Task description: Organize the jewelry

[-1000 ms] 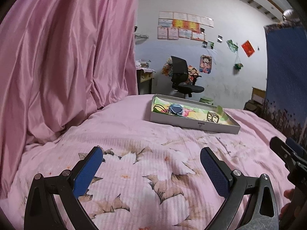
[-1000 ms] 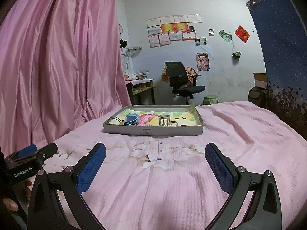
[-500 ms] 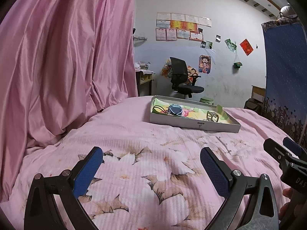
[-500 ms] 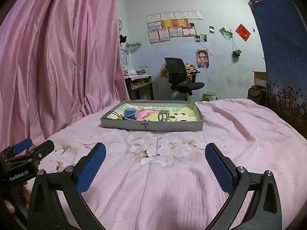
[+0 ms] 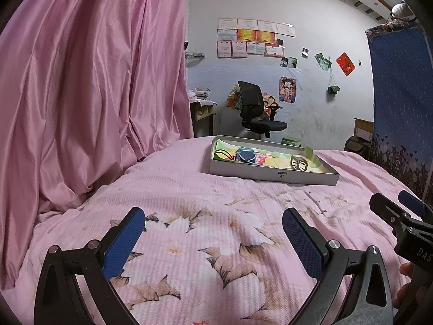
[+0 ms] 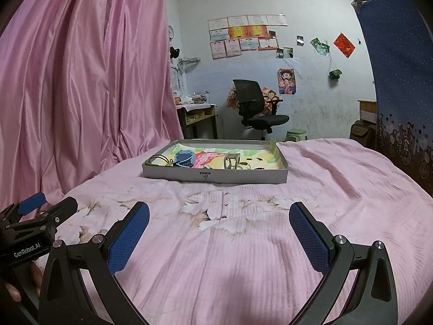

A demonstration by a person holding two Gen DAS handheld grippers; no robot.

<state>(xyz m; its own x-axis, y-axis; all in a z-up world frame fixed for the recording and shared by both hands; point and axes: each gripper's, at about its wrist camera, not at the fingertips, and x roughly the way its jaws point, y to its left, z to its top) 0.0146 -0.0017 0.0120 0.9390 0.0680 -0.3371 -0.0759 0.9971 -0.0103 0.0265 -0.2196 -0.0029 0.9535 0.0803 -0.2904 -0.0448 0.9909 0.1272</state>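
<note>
A shallow grey tray point(image 5: 273, 172) lies on the pink bed, also seen in the right wrist view point(image 6: 216, 176). Inside it are a blue round box point(image 5: 245, 155) point(image 6: 184, 158), dark looped bands point(image 5: 223, 154) at its left end and a small metal rack point(image 5: 299, 163) point(image 6: 232, 160). My left gripper point(image 5: 213, 233) is open and empty, low over the floral bedspread, well short of the tray. My right gripper point(image 6: 219, 228) is open and empty, also short of the tray. Each gripper shows at the edge of the other's view.
A pink curtain point(image 5: 89, 81) hangs along the left side of the bed. A blue patterned curtain point(image 6: 400, 67) hangs at the right. Beyond the bed stand an office chair point(image 6: 254, 108), a desk point(image 6: 196, 115) and a green stool point(image 6: 296, 134).
Both grippers have drawn back and risen slightly, so the tray looks a little farther away. Both stay open and empty.
</note>
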